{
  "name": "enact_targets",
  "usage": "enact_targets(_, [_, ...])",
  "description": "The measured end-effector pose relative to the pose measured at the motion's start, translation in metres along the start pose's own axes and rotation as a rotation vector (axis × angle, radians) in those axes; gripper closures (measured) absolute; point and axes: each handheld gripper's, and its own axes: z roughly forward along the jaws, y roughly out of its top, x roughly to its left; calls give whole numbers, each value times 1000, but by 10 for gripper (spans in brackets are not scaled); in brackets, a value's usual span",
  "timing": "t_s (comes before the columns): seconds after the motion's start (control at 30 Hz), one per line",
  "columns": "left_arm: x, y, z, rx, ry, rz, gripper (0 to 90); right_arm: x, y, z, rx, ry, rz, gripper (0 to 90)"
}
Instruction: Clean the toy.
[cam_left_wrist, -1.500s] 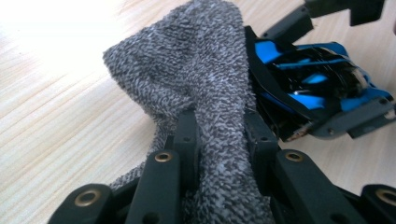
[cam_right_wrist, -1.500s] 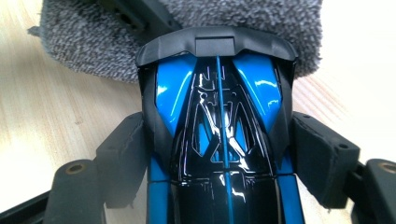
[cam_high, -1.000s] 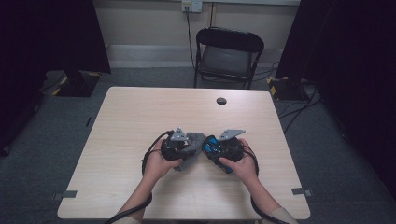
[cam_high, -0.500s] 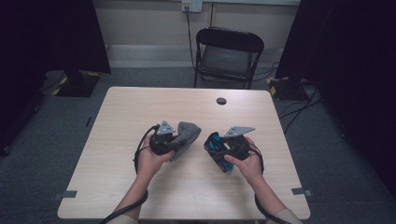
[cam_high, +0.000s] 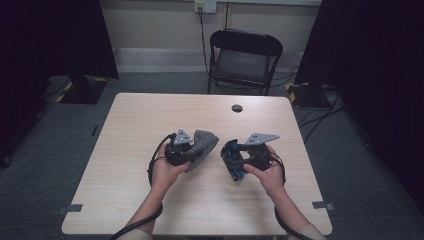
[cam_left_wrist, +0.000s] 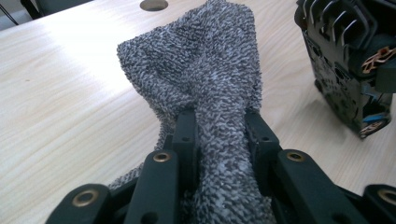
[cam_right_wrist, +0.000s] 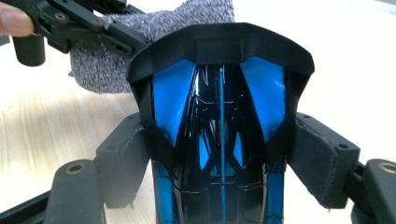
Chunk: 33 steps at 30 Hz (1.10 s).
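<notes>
A grey knitted cloth hangs bunched between the jaws of my left gripper, which is shut on it just above the table's middle. In the left gripper view the cloth rises out of the left gripper and drapes onto the tabletop. My right gripper is shut on a black-and-blue plastic shell, held a short way right of the cloth. In the right gripper view the shell sits between the padded fingers, with the cloth and left gripper beyond it.
The light wooden table has a small dark round cable hole near its far edge. A black folding chair stands behind the table. Cables trail from both grippers toward the near edge.
One second ago both grippers met at the table's middle, cloth against shell. They have since drawn apart: left hand and cloth to the left, right hand and shell to the right and slightly up.
</notes>
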Motion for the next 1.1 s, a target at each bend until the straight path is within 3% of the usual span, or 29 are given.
enact_targets(0.57, [-10,20,-8,-72,-3,26,706,7,13,-3,-44,28,-9,257])
enact_targets(1.1, [-29,18,-4,-46,-69,82,708,8,21,-1,-50,-14,-10,256])
